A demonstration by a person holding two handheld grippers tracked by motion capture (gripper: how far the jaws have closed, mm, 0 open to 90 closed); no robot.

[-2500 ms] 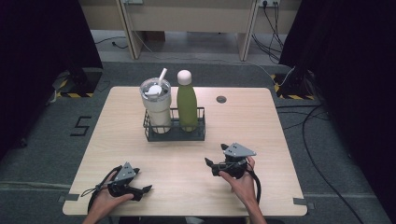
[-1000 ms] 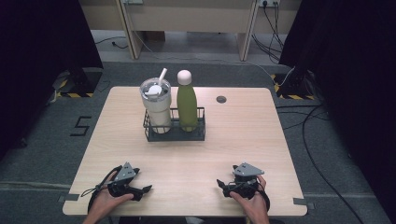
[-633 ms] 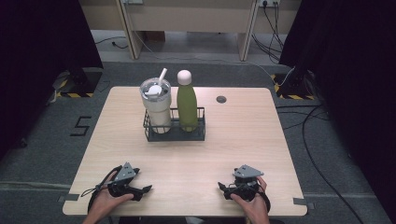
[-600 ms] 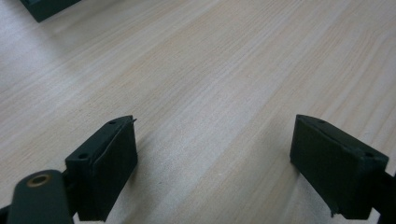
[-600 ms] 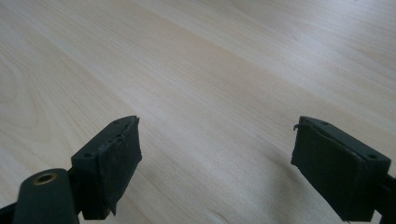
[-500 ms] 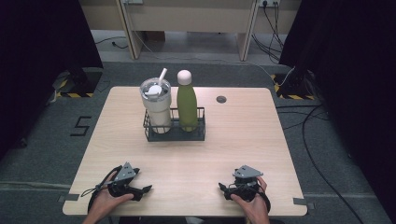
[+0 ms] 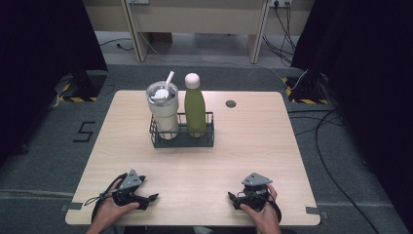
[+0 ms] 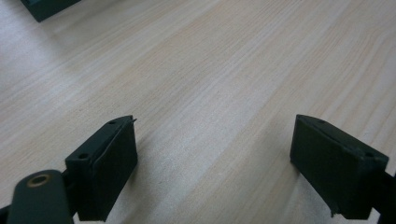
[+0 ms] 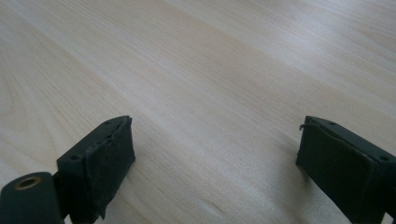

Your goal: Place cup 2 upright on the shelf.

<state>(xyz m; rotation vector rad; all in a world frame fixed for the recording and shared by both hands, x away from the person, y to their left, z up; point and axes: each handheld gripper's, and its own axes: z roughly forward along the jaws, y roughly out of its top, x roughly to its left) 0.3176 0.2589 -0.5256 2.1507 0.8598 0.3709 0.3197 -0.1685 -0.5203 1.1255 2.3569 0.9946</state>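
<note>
**Grippers at rest near the front edge, caddy untouched**

Risk: a reach towards the wire caddy could tip the tall tumbler or green bottle standing upright in it, apparently loosely. Left gripper and right gripper lie low on the surface, well apart from the caddy. Both are spread and empty, the right's jaws having just opened.

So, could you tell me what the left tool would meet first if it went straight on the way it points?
Probably nothing: the left tool points right across bare table, short of the right tool.
</note>
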